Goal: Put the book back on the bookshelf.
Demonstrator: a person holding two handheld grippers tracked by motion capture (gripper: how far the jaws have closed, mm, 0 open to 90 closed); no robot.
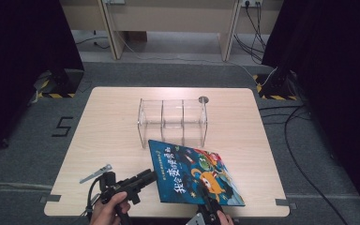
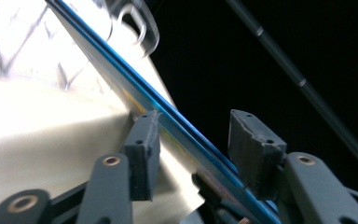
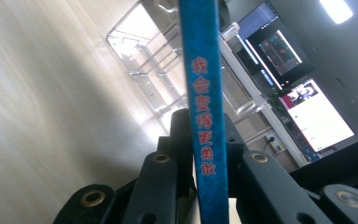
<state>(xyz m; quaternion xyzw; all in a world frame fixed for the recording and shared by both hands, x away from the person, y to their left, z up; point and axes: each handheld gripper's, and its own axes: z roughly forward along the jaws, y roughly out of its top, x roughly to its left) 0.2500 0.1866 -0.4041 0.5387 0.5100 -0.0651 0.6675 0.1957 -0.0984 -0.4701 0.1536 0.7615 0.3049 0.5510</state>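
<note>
A blue picture book (image 1: 192,173) with cartoon figures on its cover is tilted over the near right part of the wooden table (image 1: 112,122). My right gripper (image 1: 209,206) is shut on its near edge; in the right gripper view the spine (image 3: 200,46) stands upright between the pressed jaws of that gripper (image 3: 205,122). My left gripper (image 1: 150,177) is at the book's left edge. In the left gripper view the book's thin blue edge (image 2: 116,63) runs slantwise between the jaws of that gripper (image 2: 193,123), which stand apart, with a gap at the right pad (image 2: 256,149).
A clear acrylic organizer (image 1: 172,119) with three compartments stands at the table's middle, just behind the book. Black curtains flank the table on both sides. Cables run over the grey floor at the right. Monitors (image 3: 303,107) show far off in the right gripper view.
</note>
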